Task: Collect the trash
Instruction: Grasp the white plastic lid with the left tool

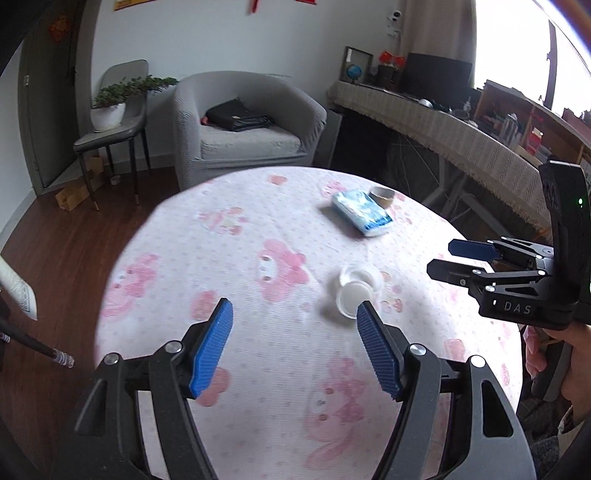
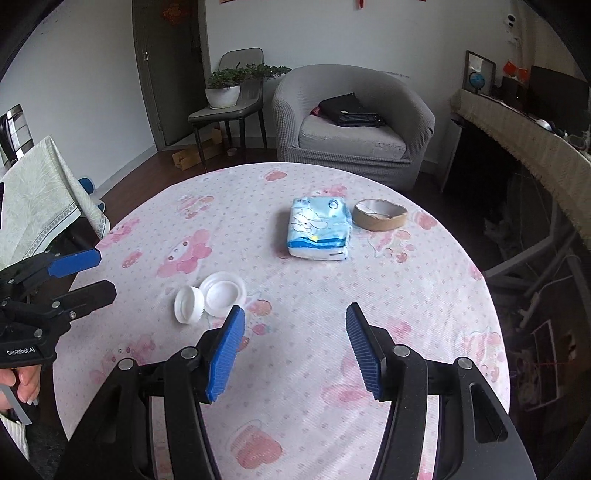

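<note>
A round worktop (image 2: 155,229) under a pink cartoon-print cloth is filling the foreground. Behind it a grey tub armchair (image 2: 354,122) is standing against a white wall (image 2: 332,33), a black bag (image 2: 349,110) lying on its seat. To its left a grey chair (image 2: 236,92) is carrying a white-potted green plant (image 2: 225,86), beside a dark-framed door (image 2: 173,70). Dark wooden flooring (image 1: 62,258) is running beneath, with a cardboard box (image 2: 184,157) lying on it. Along the right a long counter draped in beige cloth (image 1: 461,136) is holding a dark monitor (image 1: 439,74) and a small globe (image 1: 353,72). Bright daylight is pouring in from the window (image 1: 517,44).
</note>
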The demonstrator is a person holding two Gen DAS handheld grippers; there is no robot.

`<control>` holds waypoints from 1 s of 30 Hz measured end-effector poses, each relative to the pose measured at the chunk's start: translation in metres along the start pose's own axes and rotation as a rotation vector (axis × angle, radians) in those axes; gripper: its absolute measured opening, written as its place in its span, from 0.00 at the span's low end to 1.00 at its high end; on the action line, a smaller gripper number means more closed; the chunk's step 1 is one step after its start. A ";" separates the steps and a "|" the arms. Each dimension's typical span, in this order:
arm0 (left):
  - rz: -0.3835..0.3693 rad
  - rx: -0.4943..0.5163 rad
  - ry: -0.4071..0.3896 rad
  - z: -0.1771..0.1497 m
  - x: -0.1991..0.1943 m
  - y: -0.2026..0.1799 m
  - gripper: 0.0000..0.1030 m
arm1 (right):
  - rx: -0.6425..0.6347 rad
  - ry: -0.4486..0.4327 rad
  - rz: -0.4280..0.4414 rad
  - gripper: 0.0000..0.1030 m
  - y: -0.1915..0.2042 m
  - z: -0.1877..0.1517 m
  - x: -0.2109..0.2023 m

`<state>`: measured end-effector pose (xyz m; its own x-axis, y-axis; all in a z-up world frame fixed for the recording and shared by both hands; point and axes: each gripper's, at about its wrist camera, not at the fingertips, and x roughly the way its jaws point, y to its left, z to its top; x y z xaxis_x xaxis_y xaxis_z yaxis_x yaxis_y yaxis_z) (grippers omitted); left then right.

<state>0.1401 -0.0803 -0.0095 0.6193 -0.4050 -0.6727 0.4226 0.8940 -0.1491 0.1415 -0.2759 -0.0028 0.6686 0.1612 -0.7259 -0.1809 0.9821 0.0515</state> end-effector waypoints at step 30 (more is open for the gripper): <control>-0.030 0.011 0.123 0.008 0.061 -0.041 0.36 | 0.022 0.052 0.013 0.56 -0.048 -0.032 -0.003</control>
<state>0.1655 -0.1435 -0.0390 0.5209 -0.4044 -0.7517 0.4475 0.8793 -0.1629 0.1252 -0.3264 -0.0251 0.6277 0.1688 -0.7599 -0.1725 0.9821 0.0757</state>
